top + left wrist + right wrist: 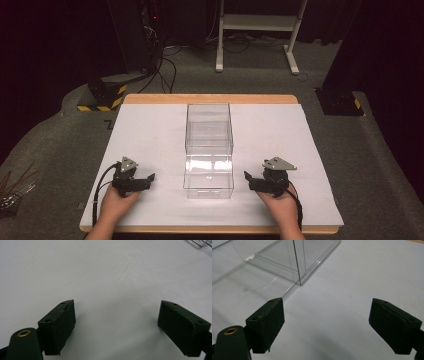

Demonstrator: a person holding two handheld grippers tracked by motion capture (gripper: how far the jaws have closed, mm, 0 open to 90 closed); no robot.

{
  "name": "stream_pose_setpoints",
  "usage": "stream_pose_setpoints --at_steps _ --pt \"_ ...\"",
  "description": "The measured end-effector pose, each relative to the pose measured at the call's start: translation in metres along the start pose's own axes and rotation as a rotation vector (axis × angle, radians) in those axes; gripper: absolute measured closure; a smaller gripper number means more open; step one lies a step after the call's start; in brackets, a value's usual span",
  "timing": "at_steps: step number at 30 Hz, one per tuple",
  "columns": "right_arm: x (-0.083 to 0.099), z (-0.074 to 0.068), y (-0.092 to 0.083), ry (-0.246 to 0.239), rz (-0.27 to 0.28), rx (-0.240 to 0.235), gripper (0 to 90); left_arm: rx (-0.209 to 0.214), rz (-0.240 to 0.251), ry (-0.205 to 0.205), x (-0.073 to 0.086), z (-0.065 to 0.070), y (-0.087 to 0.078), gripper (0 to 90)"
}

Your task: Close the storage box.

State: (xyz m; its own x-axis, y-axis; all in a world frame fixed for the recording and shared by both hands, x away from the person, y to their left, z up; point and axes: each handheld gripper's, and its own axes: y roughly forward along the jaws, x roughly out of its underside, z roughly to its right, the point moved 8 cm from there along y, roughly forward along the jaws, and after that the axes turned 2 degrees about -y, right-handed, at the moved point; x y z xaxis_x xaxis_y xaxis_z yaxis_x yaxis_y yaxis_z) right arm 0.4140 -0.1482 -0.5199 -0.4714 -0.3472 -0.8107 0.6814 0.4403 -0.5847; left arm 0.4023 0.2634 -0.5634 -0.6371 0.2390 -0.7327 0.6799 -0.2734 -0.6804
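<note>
Two grippers rest on the white worktop (150, 135), one on each side of a clear box (209, 150). The box stands at the middle of the worktop, its long axis running from the near edge toward the far edge; its walls are transparent and it appears empty. Its near end lies close to the near edge, between the two grippers, and touches neither of them.

Left gripper (148, 179): held in the person's left hand (119, 200) near the near-left corner, jaws pointing toward the box. In the left gripper view the gripper (116, 315) has its jaws set wide apart, with bare white worktop between them and nothing gripped. A corner of the box (200, 243) shows at the top right of that view, well apart from the jaws.

Right gripper (248, 178): held in the right hand (280, 202) toward the near-right corner, jaws pointing toward the box. In the right gripper view the gripper (327, 315) likewise has its jaws spread wide and grips nothing. The box (287, 262) lies ahead and to the left in that view, its bottom corner near the left jaw but not touching it.

Each gripper carries a grey three-cornered plate (279, 163) on top, and a black cable (100, 187) trails back from it toward the near edge.
</note>
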Motion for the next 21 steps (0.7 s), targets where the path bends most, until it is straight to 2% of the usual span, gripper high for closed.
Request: stream_pose_setpoints --at_steps 13,21 --pt "-0.014 -0.017 -0.015 -0.034 0.061 -0.045 13.2 -0.001 0.003 -0.002 0.0 0.0 0.0 14.8" --pt "-0.029 -0.034 -0.029 -0.045 0.126 -0.085 13.2 0.0 0.003 -0.003 0.0 0.0 0.0 14.9"
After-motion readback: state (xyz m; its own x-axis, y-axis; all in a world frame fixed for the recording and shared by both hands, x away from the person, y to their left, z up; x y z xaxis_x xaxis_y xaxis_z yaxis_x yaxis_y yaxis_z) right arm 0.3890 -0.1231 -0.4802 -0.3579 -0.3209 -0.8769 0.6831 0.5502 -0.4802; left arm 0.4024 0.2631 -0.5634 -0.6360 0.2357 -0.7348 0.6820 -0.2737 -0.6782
